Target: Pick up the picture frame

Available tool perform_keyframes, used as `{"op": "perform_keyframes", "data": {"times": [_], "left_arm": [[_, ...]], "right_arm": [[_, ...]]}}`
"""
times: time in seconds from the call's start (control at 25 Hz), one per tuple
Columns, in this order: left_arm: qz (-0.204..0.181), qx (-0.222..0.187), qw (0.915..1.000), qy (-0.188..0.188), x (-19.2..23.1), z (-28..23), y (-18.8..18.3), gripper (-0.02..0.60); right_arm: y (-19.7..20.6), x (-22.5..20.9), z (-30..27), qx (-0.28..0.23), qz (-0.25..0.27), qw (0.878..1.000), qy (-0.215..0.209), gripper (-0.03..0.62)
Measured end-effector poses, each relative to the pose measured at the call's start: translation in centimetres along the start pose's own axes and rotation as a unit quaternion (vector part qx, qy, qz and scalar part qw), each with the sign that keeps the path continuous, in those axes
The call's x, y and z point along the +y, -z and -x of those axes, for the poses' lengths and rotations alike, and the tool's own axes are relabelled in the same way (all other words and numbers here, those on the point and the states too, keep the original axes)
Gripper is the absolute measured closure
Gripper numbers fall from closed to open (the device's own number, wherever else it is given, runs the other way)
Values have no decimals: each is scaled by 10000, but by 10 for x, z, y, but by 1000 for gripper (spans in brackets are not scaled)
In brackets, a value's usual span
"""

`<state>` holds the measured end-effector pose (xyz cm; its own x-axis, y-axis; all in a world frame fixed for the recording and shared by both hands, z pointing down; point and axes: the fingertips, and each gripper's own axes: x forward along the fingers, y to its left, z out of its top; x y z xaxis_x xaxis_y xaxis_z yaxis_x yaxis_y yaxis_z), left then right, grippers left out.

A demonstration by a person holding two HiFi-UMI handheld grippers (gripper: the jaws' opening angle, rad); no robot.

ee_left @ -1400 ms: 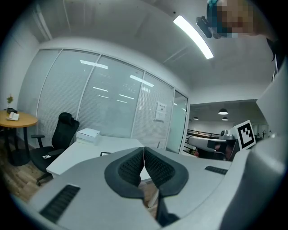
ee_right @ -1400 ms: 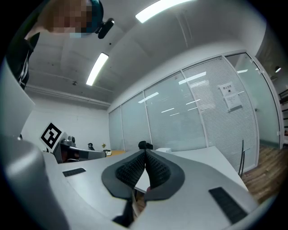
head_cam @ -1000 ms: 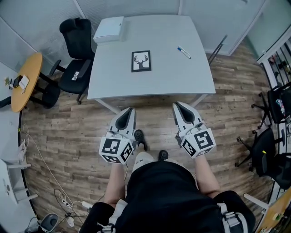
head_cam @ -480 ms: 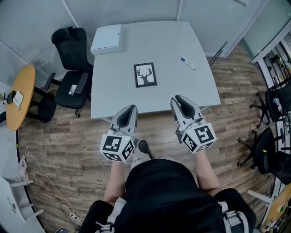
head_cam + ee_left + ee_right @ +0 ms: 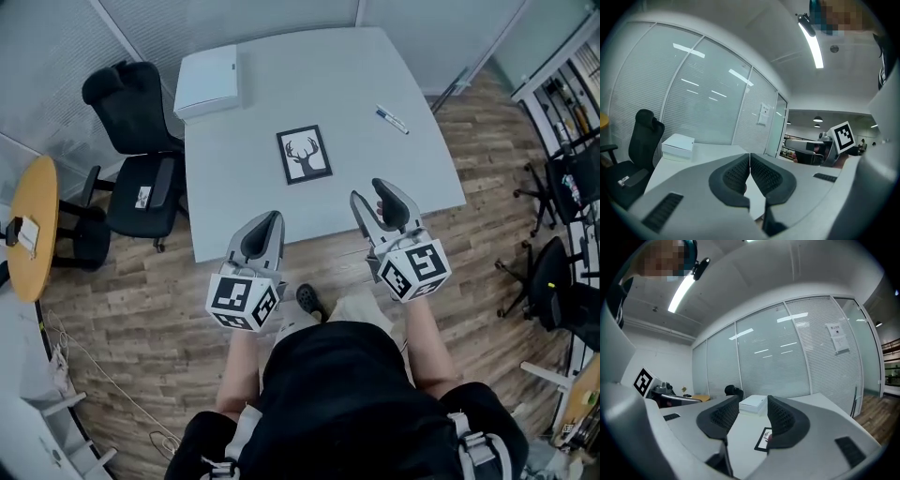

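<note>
The picture frame (image 5: 306, 155), black-edged with a deer-head print, lies flat near the middle of the grey table (image 5: 234, 197). Both grippers hover over the table's near edge, short of the frame. My left gripper (image 5: 267, 223) sits to the frame's lower left, its pads meeting with nothing between them (image 5: 749, 157). My right gripper (image 5: 377, 197) is to the frame's lower right; its jaws are opening and hold nothing. Past the right gripper (image 5: 752, 409), the frame (image 5: 763, 439) shows on the tabletop ahead.
A flat white box (image 5: 208, 80) lies at the table's far left corner and a marker pen (image 5: 392, 119) at its far right. A black office chair (image 5: 131, 131) stands left of the table, a round wooden table (image 5: 33, 225) further left, more chairs (image 5: 562, 272) at right.
The person has stepped up to the table and both grippers have come forward over its near edge. The right gripper's jaws have spread apart; the left stay together.
</note>
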<state>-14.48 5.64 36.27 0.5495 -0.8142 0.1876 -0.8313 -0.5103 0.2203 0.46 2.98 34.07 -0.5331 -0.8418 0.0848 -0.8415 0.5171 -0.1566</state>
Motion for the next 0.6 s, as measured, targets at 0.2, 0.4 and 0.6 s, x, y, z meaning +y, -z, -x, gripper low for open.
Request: {"op": "perform_keyframes", "data": {"times": [0.2, 0.4, 0.6], "left_arm": [[112, 120, 9998, 86, 18, -19, 6, 557], [241, 265, 9994, 26, 39, -44, 16, 557], [342, 325, 9989, -76, 53, -73, 12, 557]], "right_arm": [[16, -11, -25, 207, -89, 9997, 108, 386], [35, -28, -58, 416, -156, 9990, 76, 381], [44, -52, -91, 544, -175, 9984, 11, 382]]}}
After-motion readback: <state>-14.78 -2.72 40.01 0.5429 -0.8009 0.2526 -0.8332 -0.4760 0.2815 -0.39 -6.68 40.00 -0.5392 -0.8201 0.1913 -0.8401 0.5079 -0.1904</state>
